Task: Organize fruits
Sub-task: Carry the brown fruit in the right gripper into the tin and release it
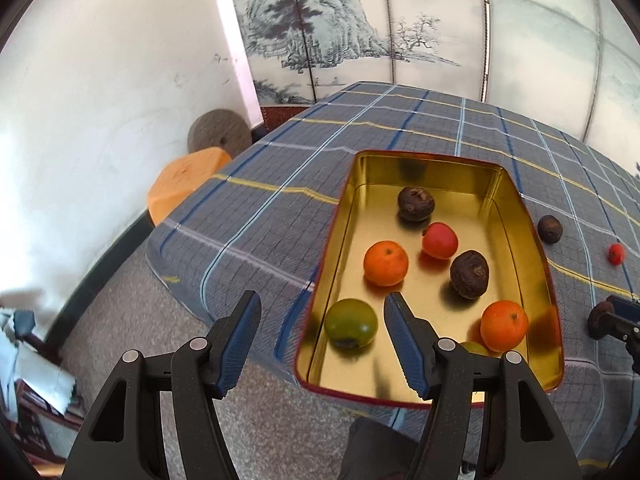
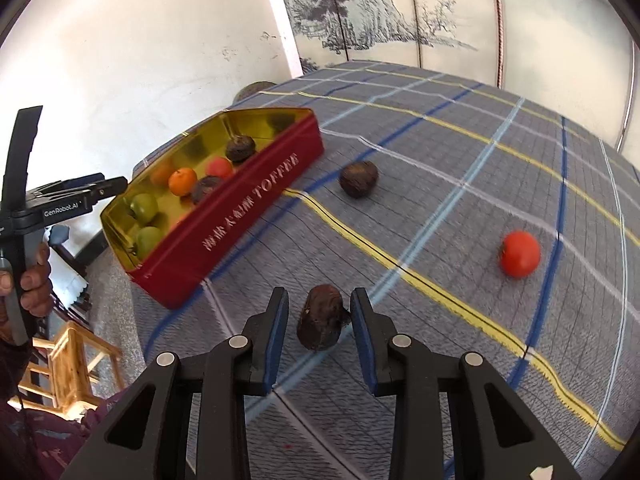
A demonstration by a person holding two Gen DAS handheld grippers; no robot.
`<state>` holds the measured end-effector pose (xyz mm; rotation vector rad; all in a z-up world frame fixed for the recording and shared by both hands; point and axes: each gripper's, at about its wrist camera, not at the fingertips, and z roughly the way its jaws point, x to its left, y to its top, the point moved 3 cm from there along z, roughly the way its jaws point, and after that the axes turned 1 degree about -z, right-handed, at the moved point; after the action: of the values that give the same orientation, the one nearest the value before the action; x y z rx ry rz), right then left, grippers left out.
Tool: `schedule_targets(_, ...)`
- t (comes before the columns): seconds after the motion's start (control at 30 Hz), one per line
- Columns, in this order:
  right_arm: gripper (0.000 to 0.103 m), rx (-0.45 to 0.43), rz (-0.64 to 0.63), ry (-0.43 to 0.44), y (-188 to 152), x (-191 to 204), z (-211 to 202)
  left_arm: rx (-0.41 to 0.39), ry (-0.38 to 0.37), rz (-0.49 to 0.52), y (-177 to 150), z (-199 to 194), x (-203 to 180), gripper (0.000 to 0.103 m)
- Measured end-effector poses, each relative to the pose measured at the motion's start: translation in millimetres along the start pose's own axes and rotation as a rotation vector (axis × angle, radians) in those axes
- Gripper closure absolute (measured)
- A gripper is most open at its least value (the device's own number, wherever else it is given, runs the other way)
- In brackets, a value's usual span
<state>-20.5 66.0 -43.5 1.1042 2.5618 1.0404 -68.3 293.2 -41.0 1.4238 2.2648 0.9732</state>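
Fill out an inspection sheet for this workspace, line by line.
Surface: plaid tablecloth over the table.
Job's things: red toffee tin holding seven fruits; two dark fruits and a red fruit lie loose on the cloth.
Clutter: nothing seen.
Grippers: left claw open over the tin's near end; right claw open around a dark fruit.
Cables: nothing seen.
Surroundings: painted screen, white wall, orange stool, wooden stool.

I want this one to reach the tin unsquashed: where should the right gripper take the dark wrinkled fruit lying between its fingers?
Grip the dark fruit across its narrow middle, coming from above as the right gripper already does. It lies lengthwise along the fingers, so its long flanks face the pads. Close gently.
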Motion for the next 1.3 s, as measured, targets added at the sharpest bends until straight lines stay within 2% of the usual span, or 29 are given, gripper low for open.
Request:
schedule_targets(0.17, 0.073, 0.002, -0.032, -0.007, 6.5, 11.8, -1.4, 0.005, -0.019, -0.002, -3.2, -1.8, -0.6, 0.038)
schedule_targets(0.3, 0.070, 0.022, -0.062, -0.054, 4.8, 12.8, 3.0, -0.004, -0.031, 0.019, -3.9, -5.0, -6.2, 0.038)
schedule_targets(0.47, 0.070, 0.080, -0.044, -0.077, -6.1, 3.0, 17.1, -0.001, -0.046, 0.027, -6.7, -7.3, -8.3, 0.038)
schedule_targets(0.67, 0.072, 0.060, -0.065, -0.086, -4.2, 8.8, 10.6, -0.010, -0.048, 0.027, -6.3, -9.9, -6.5, 0.038)
schedule_targets(0.83, 0.072, -0.007, -0.112, -0.005, 33.2, 40.0, -7.4, -0.036, -0.045, -0.002, -1.6, -16.3, 5.4, 0.038)
schedule_targets(0.93, 0.072, -0.027, -0.159, 0.067, 59.6, 67.7, -4.7, -0.041, -0.042, -0.024, 0.5, -17.6, 13.7, 0.038)
schedule_targets(1.1, 0.072, 0.018, -0.220, 0.167, 87.9, 111.8, 32.8, -0.049, -0.025, -0.032, -2.2, -21.3, 25.4, 0.038)
schedule_targets(1.3, 0.071, 0.107, -0.254, 0.191, 94.7, 144.7, 77.4, -0.048, -0.009, -0.024, -7.3, -21.7, 33.5, 0.037)
